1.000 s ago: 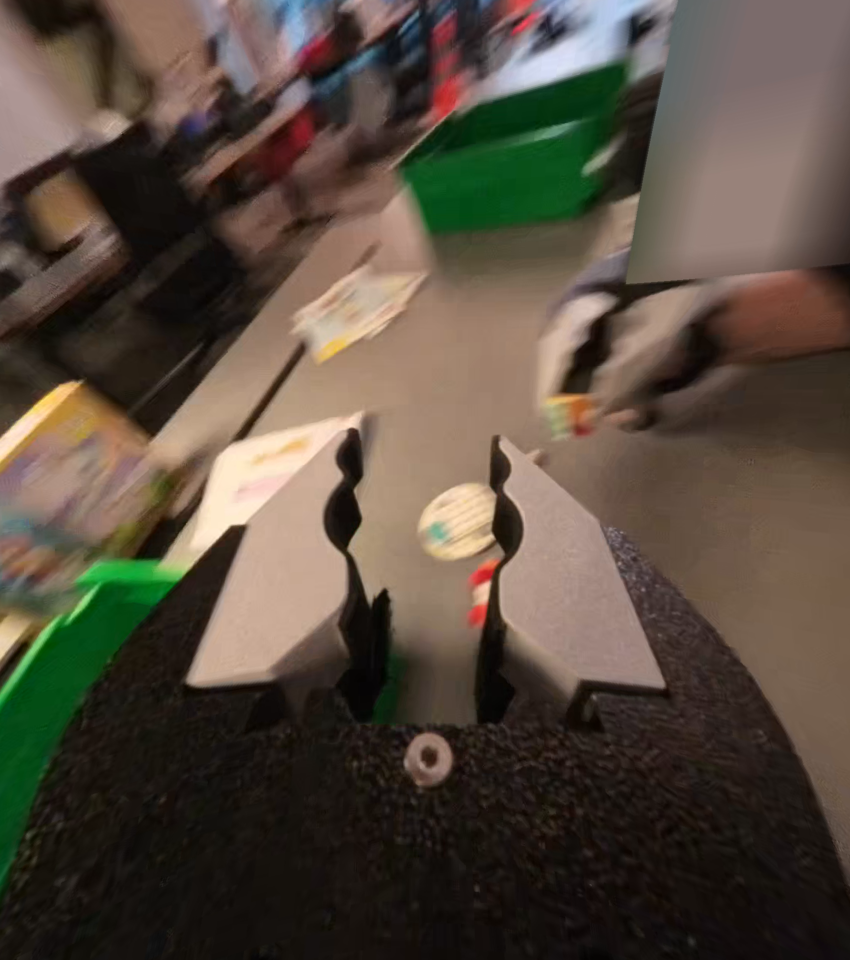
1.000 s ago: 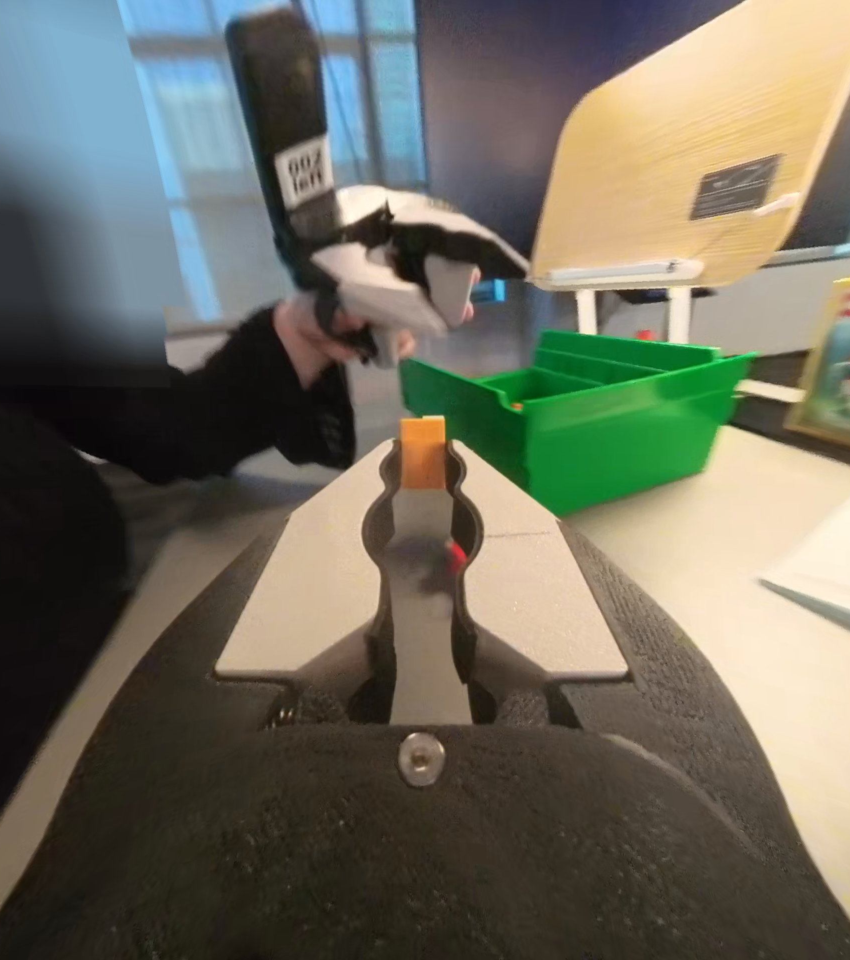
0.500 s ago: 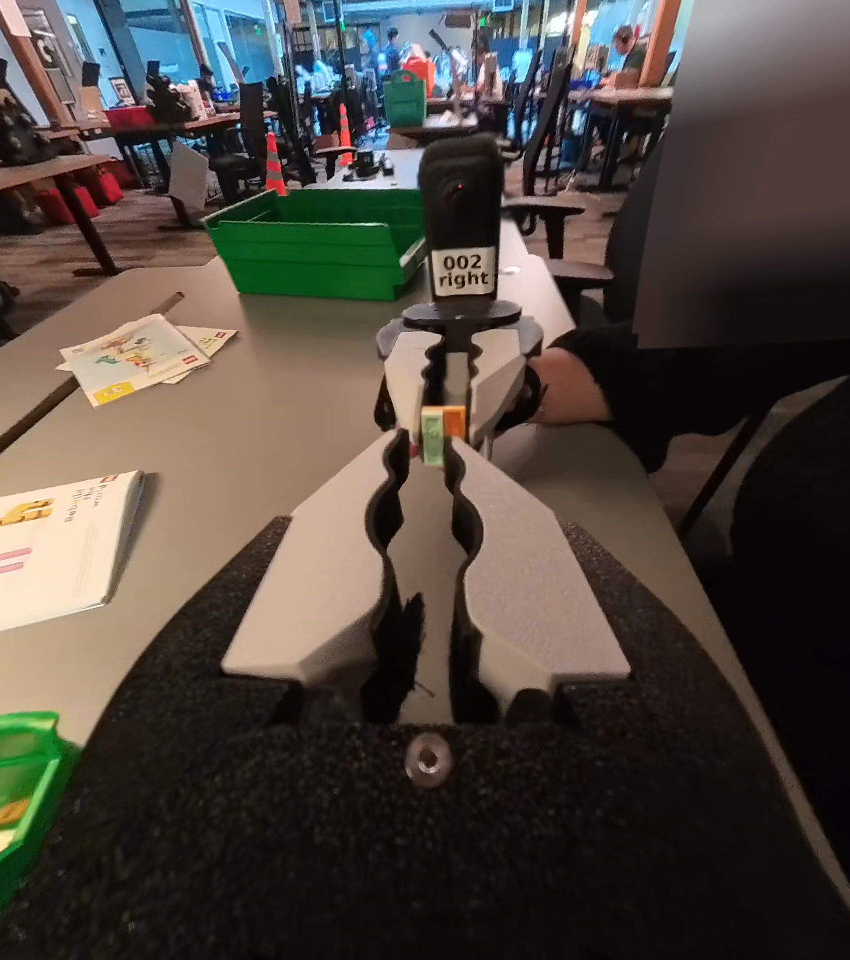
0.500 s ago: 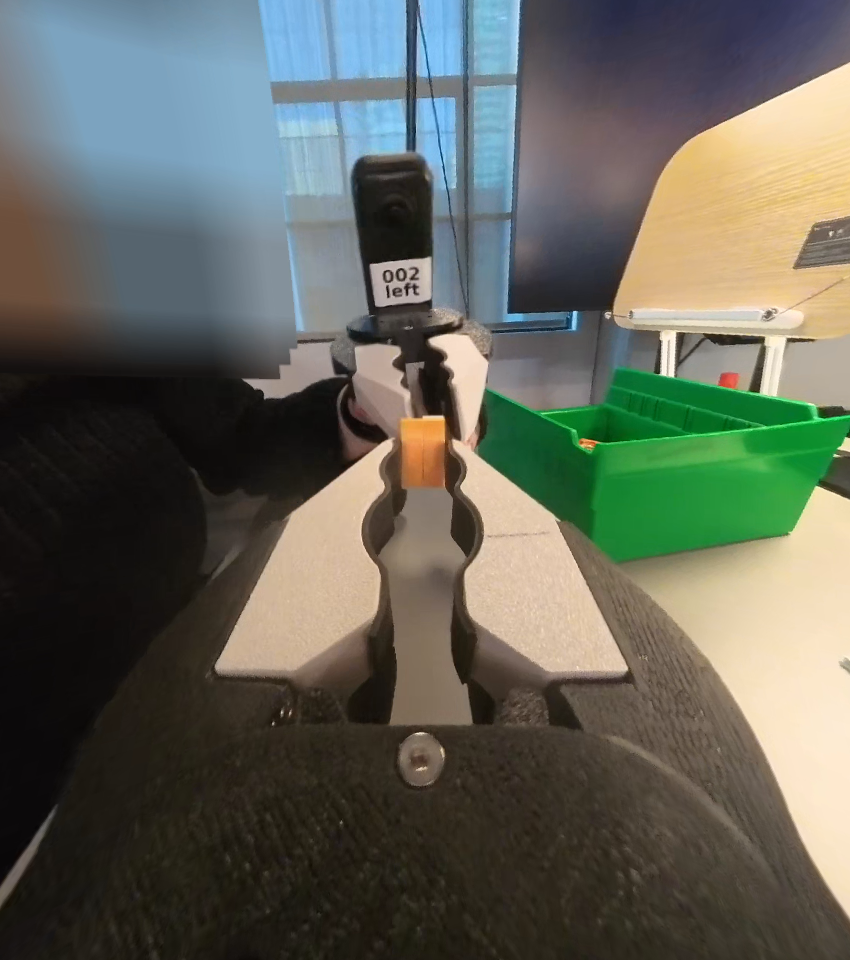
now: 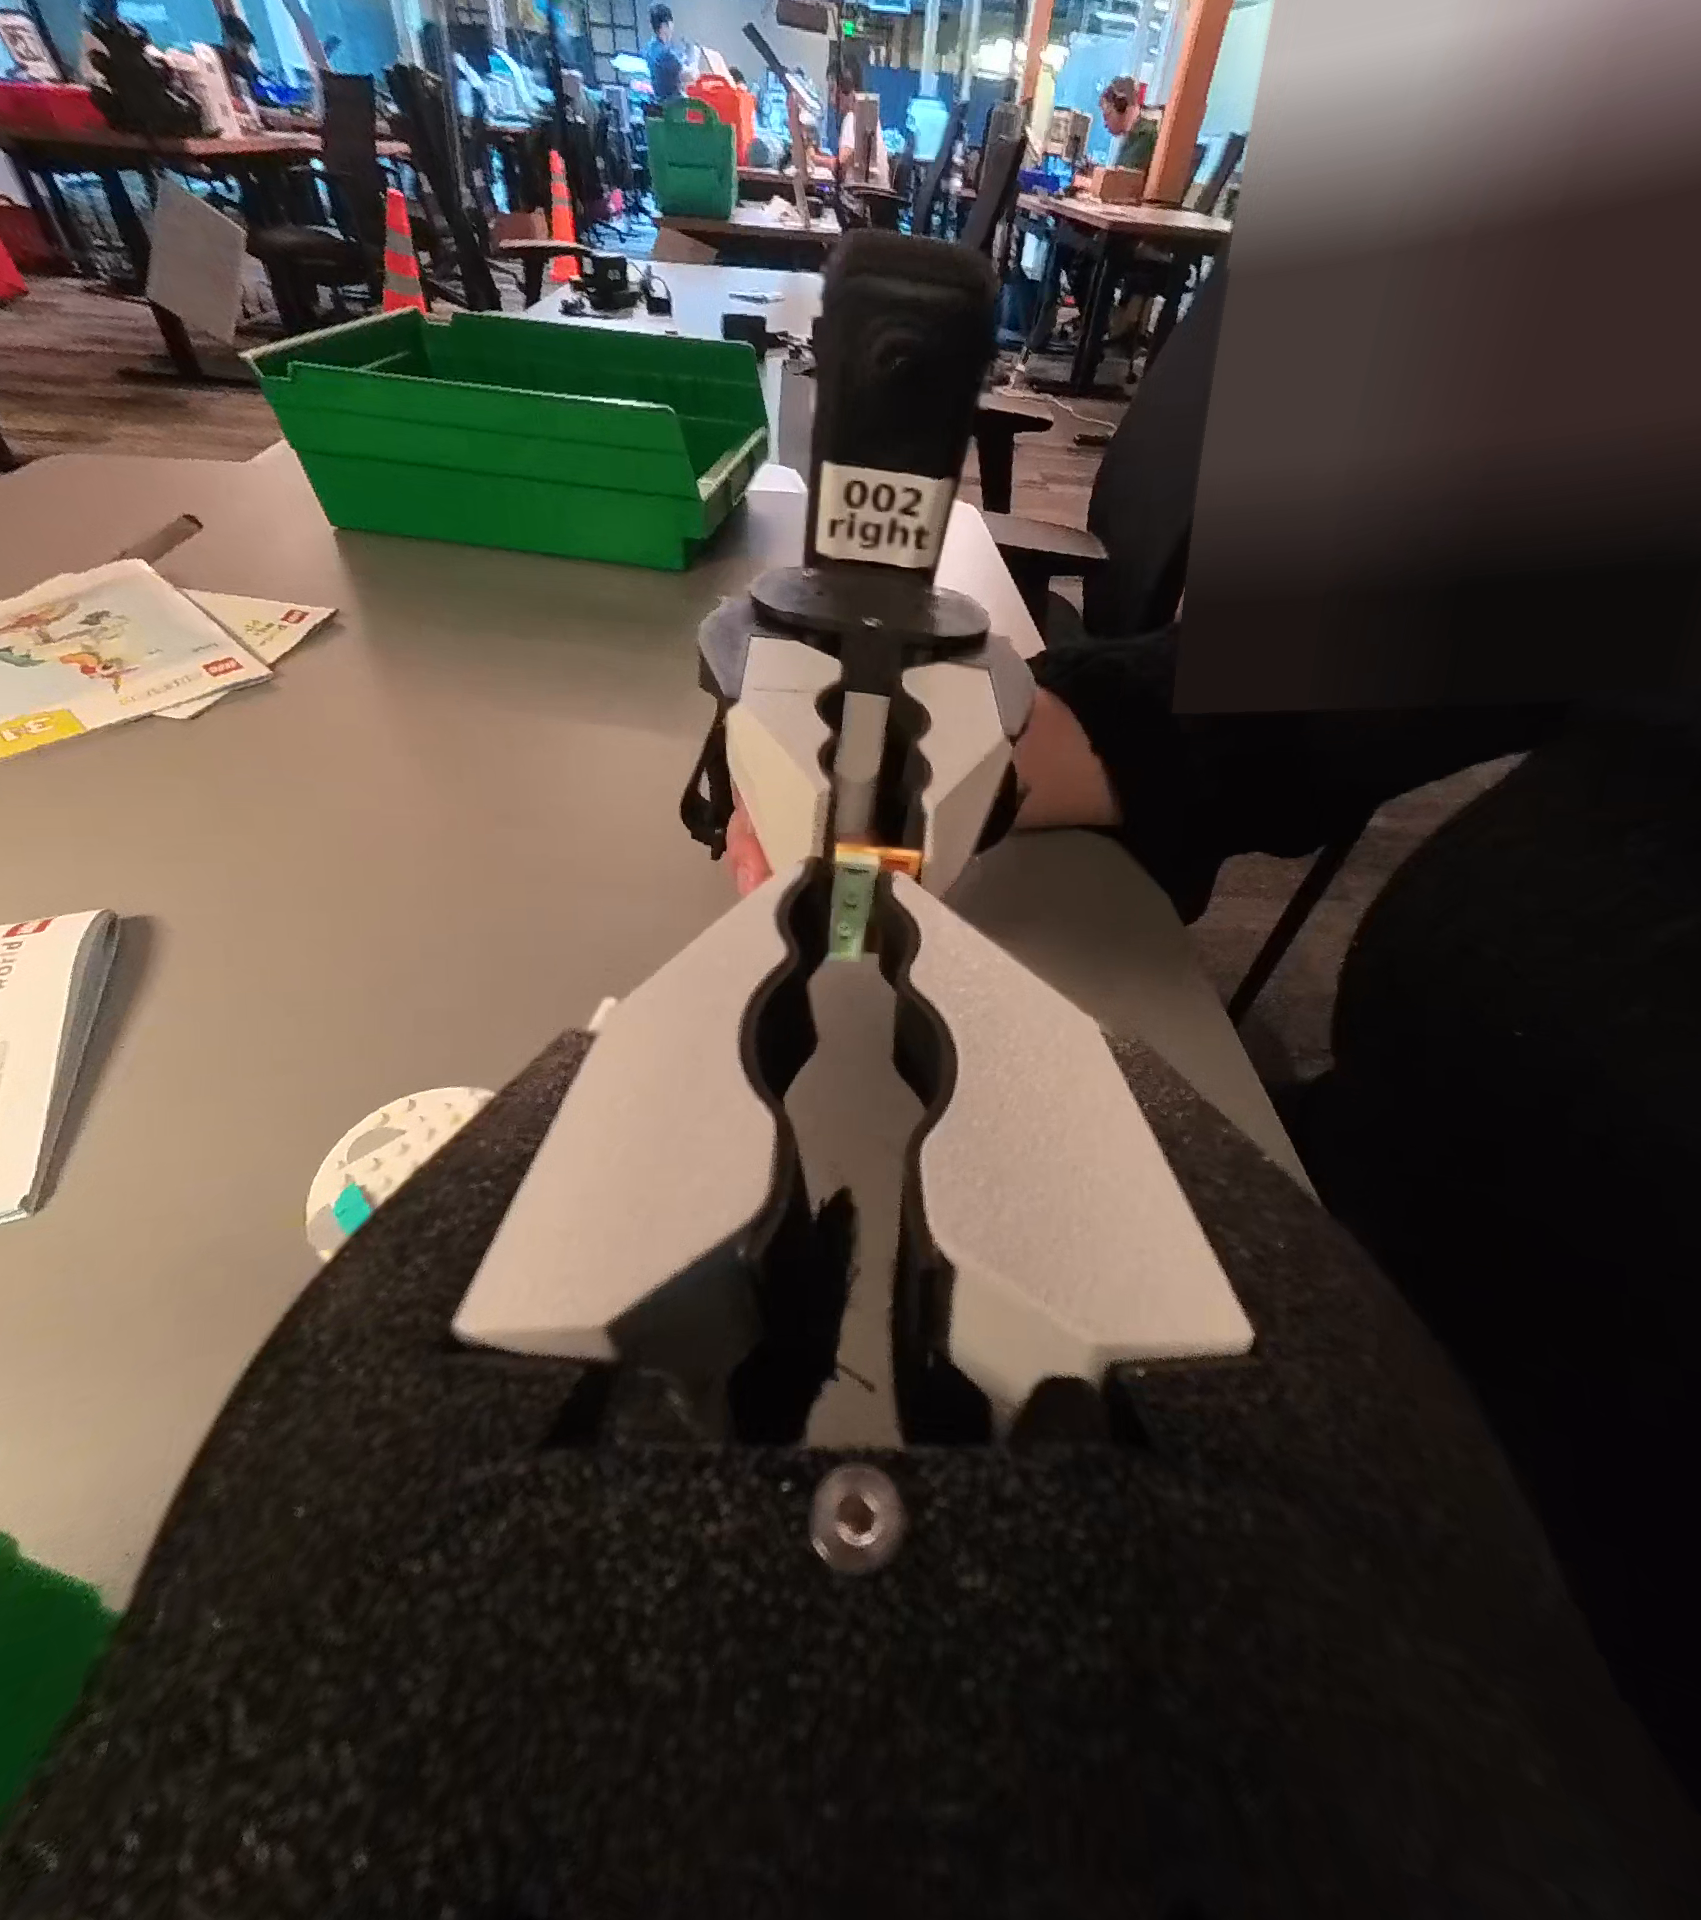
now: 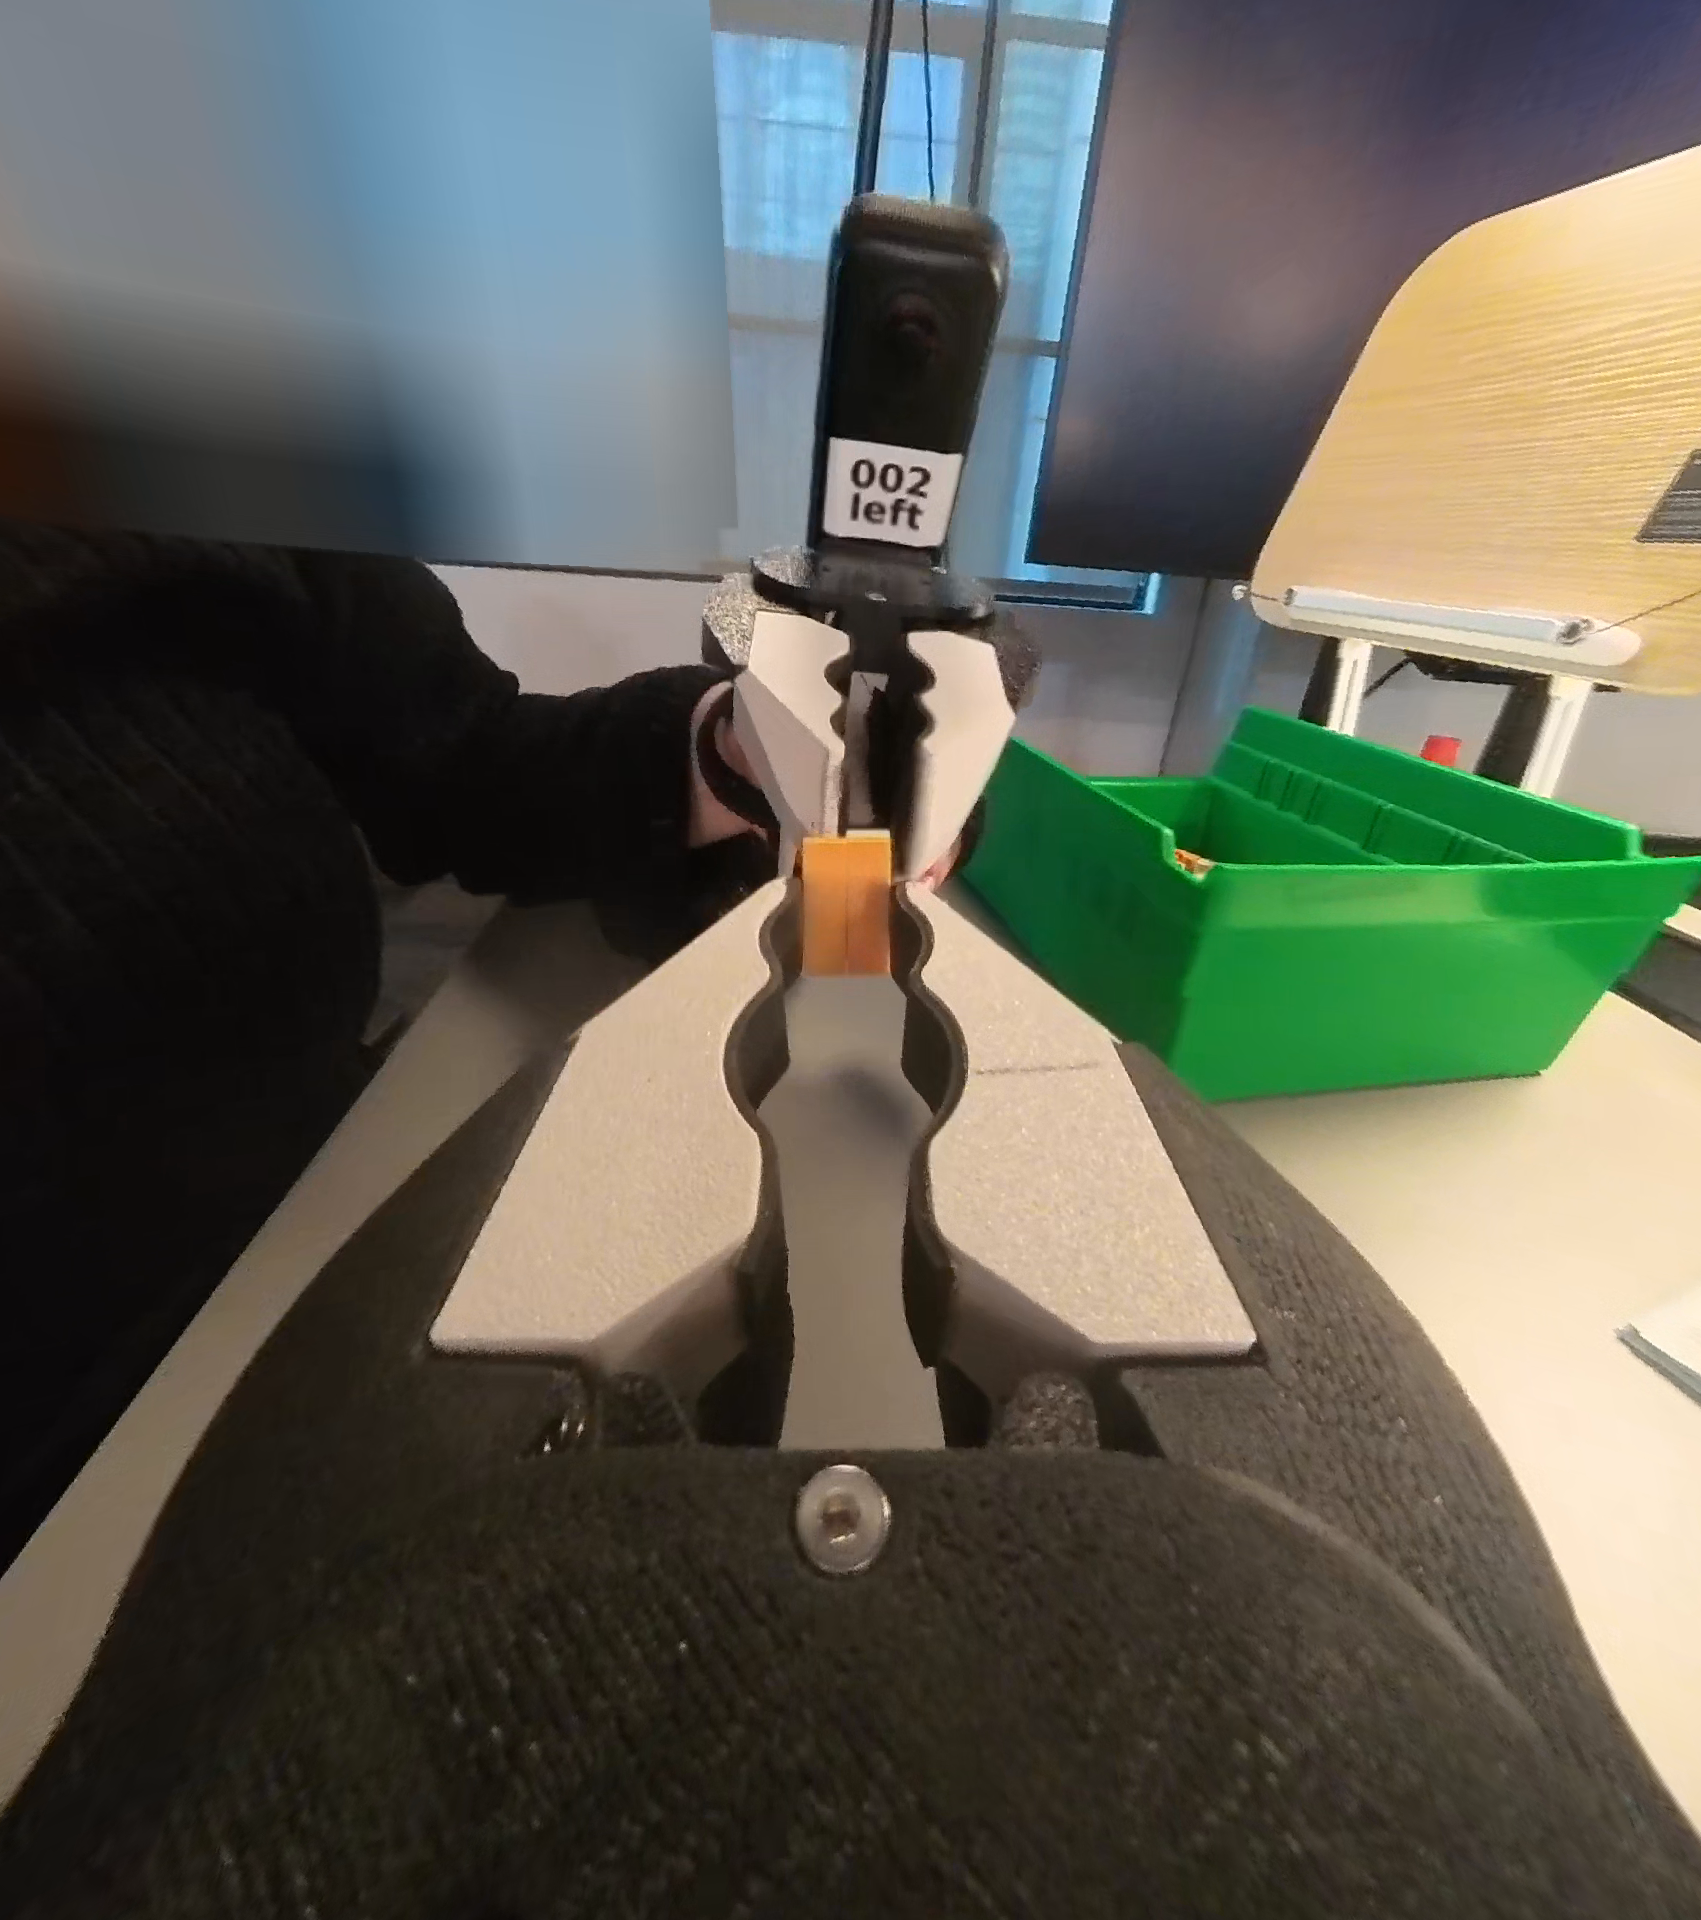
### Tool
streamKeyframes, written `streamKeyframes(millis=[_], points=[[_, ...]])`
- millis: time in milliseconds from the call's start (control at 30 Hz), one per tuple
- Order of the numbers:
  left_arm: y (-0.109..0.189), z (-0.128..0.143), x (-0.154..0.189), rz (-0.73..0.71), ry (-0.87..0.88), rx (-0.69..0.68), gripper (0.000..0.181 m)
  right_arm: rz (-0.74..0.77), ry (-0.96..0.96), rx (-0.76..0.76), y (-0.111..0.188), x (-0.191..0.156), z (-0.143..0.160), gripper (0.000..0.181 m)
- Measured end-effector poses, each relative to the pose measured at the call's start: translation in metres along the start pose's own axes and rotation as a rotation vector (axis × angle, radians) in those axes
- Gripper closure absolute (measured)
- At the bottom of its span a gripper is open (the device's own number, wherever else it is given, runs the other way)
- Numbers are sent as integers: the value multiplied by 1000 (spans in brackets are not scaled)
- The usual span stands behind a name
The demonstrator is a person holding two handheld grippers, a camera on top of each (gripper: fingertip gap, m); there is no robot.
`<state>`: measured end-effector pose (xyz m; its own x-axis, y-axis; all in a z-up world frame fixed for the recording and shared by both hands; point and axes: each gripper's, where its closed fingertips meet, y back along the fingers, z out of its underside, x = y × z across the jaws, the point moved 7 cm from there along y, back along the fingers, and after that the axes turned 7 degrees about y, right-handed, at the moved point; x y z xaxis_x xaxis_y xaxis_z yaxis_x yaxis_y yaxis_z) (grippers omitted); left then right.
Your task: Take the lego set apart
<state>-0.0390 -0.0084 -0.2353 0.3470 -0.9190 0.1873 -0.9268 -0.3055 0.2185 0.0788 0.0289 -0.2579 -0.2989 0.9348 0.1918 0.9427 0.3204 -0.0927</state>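
Two grippers meet tip to tip above the grey table (image 5: 472, 831), each pinching one part of a small lego piece held in the air between them. Nipped narrowly, the left gripper (image 5: 851, 914) clamps the pale green plate (image 5: 850, 914), while the right gripper (image 6: 846, 920) clamps the orange brick (image 6: 844, 920), the two parts touching. One green bin (image 6: 1345, 935) stands behind on the table, booklets (image 5: 87, 665) lie to the side, and a round white lego plate (image 5: 389, 1164) rests beside the left gripper.

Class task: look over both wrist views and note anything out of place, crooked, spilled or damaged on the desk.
Little stands out. One round white studded plate lies loose on the grey table, outside the green plastic bins. Two paper booklets lie overlapped and askew. Nothing looks spilled or damaged.
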Motion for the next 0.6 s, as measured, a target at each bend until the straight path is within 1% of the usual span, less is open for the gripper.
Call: streamKeyframes(millis=[100, 233, 267, 300, 367, 400, 433, 467, 533, 600], points=[[1, 4, 0, -34, -30, -60, 175, 28, 82, -60, -2, -2, 3, 167], [8, 6, 5, -138, -122, -100, 176, 43, 129, -80, -2, -4, 2, 167], [20, 5, -2, -215, -137, -99, 176, 66, 128, -56, 5, 0, -2, 167], [38, 3, -9, -263, -110, -67, 176, 104, 114, -21, 16, 6, -7, 167], [67, 1, -14, -279, -23, 7, 176, 160, 103, -3, 31, 15, -9, 167], [75, 1, -16, -323, -23, 16, 176, 169, 95, -7, 31, 16, -7, 167], [83, 0, -19, -392, -36, 26, 176, 169, 87, -12, 28, 17, -5, 167], [94, -4, -25, -491, -47, 41, 176, 168, 86, -20, 25, 16, -2, 167], [124, -12, -45, -727, -46, 59, 175, 172, 95, -58, 19, 16, 4, 167], [156, -14, -67, -950, -56, -4, 175, 187, 109, -90, 17, 16, 9, 167]])
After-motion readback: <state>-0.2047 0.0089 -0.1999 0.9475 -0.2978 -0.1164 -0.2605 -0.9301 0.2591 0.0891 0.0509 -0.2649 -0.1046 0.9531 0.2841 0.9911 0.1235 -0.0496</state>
